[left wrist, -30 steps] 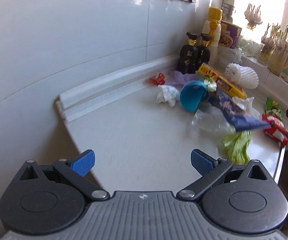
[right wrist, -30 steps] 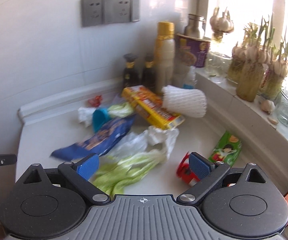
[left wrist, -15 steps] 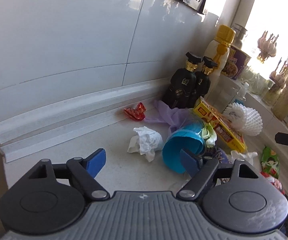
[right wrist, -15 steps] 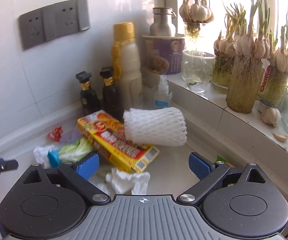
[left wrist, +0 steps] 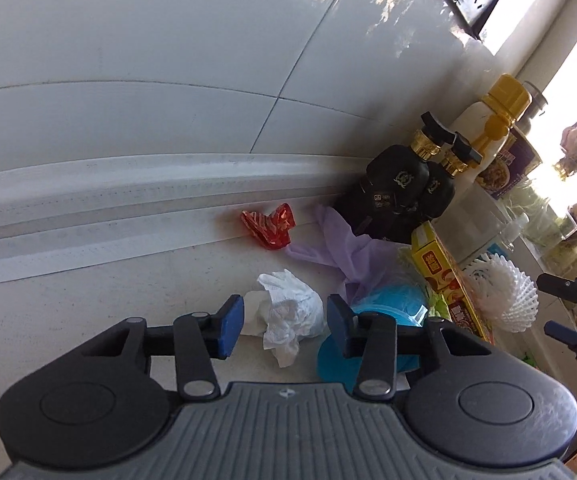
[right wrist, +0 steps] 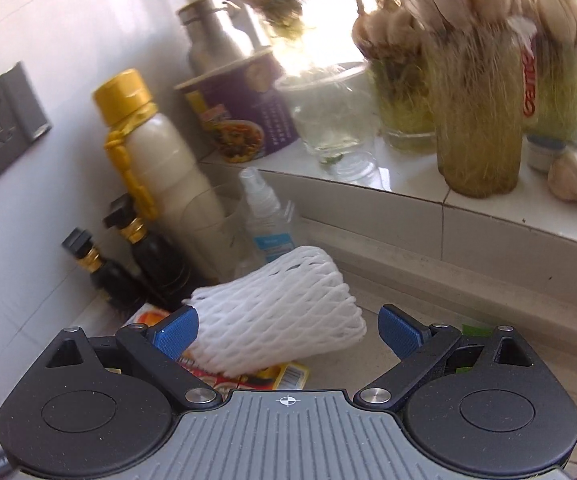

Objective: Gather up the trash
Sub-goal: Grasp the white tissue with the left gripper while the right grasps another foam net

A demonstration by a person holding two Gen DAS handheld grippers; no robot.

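You have a white crumpled tissue [left wrist: 288,312] beside a blue cup [left wrist: 384,320], a red wrapper [left wrist: 268,226], lilac plastic [left wrist: 348,252], white foam netting [right wrist: 276,332], a yellow box [left wrist: 444,280] and blue-padded fingers [left wrist: 230,326]

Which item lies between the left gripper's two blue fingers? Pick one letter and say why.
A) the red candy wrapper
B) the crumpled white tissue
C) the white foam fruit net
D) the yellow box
B: in the left wrist view the crumpled white tissue sits in the gap of the left gripper, whose jaws have just been closing and do not yet press on it; the red candy wrapper lies farther back by the wall.
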